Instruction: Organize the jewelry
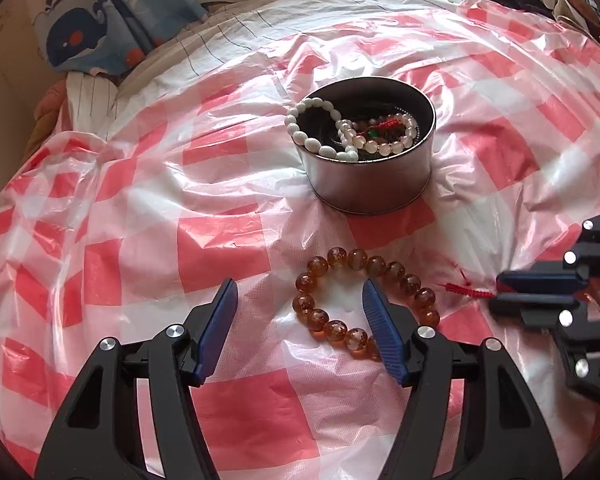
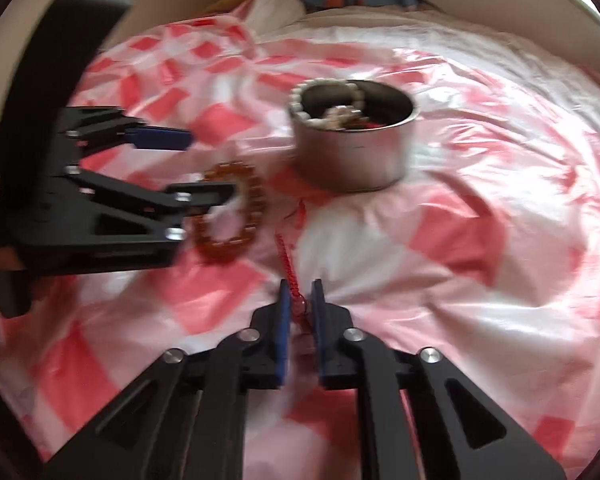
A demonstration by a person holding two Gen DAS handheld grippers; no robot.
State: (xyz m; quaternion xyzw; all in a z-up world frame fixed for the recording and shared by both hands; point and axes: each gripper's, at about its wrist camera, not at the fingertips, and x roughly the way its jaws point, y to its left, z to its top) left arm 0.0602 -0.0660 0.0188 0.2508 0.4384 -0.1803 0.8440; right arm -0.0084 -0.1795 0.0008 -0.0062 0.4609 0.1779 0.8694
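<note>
A round metal tin is seen standing on a red-and-white checked plastic sheet spread over a bed, and it serves as the landmark here. Inside the tin a white bead bracelet is draped against the rim on the side toward the whale-print cloth, with a pale translucent bead bracelet and a small red and green piece lying beside it; dark items deeper in the tin cannot be made out. In front of the tin, on the camera side, an amber bead bracelet is laid flat on the sheet in a loose loop. The left gripper is held low over this bracelet with its jaws wide apart, one blue pad being placed inside the loop and the other outside it, well clear of the beads; whether the pad touches the beads cannot be told. In front of the tin and to the side of the amber bracelet away from the whale-print cloth, a red braided cord is stretched along the sheet. The right gripper is closed on the near end of this cord, the jaws being brought almost together around it. The right wrist view is blurred.
</note>
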